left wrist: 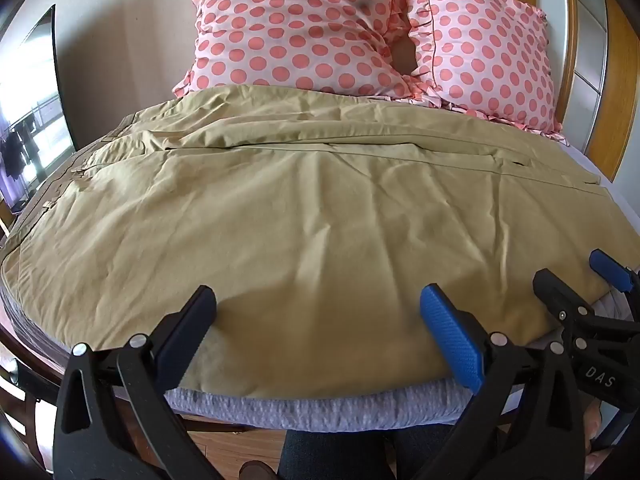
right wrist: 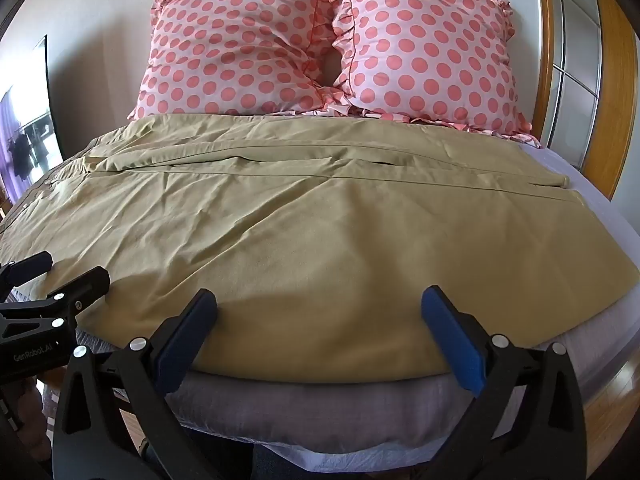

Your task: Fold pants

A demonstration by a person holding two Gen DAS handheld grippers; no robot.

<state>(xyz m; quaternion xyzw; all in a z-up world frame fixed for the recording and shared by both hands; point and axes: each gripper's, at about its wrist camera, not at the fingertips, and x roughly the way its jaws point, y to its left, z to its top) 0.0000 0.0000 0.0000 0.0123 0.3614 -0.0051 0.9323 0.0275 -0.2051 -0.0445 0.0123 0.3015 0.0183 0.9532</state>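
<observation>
While the khaki pants [left wrist: 304,216] lie spread across the bed [left wrist: 320,408], waistband to the left and leg hems to the right, both tools hover over the near edge of the cloth. The left hand-held gripper [left wrist: 318,312] has its fingers spread wide with nothing between them, and the right hand-held gripper [right wrist: 320,314] is likewise spread and empty, just beside it. One leg appears to lie along the far side near the polka-dot pillows [right wrist: 320,48], with a seam running between the two. The main risk, judging from the wrinkled surface, is that a pinch gathers only the top layer, or catches the grey sheet [right wrist: 304,412] beneath the hem, so the fold drags bedding or comes out crooked. Uneven lifting by the two tools could also skew the legs.
</observation>
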